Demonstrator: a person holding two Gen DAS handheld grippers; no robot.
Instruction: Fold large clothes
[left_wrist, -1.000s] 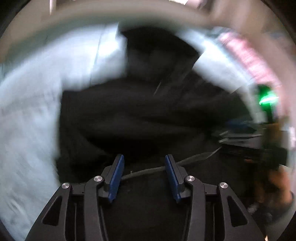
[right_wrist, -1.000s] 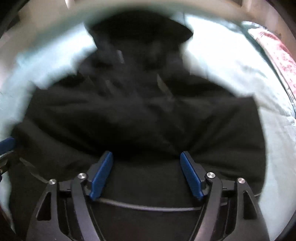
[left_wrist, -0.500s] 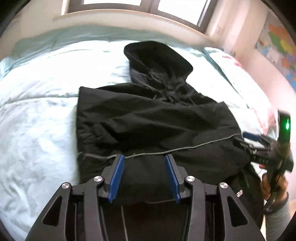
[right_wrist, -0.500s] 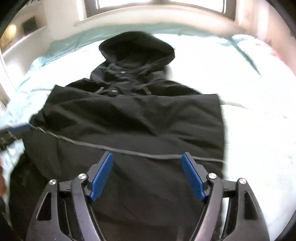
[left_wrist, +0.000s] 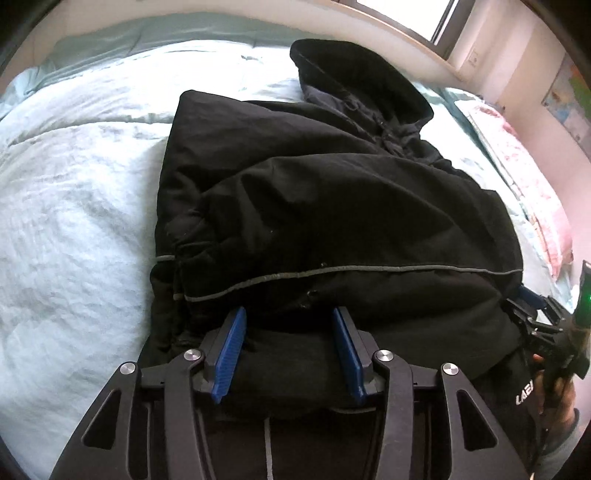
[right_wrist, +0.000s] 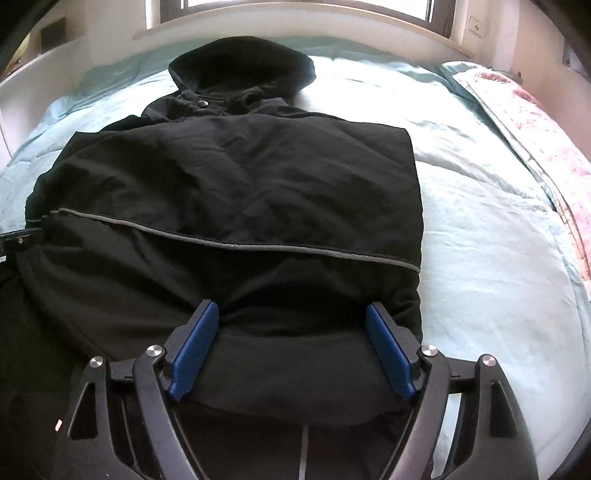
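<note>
A large black hooded jacket (left_wrist: 332, 192) lies on the bed with its sides folded in, hood (left_wrist: 354, 74) at the far end. A grey reflective stripe (left_wrist: 369, 271) crosses it. My left gripper (left_wrist: 288, 347) is open, with the jacket's near hem between its blue pads. In the right wrist view the jacket (right_wrist: 236, 184) fills the middle, and my right gripper (right_wrist: 291, 347) is open wide around the near hem. The right gripper also shows at the left view's right edge (left_wrist: 532, 314).
The light blue bedspread (right_wrist: 498, 240) extends on both sides of the jacket. A pink patterned pillow (left_wrist: 528, 177) lies along the right side. A window sill and wall stand behind the bed's far end.
Both grippers have moved back toward the jacket's near hem and steadied after fast blurred motion. The jacket now looks larger and closer in both views.
</note>
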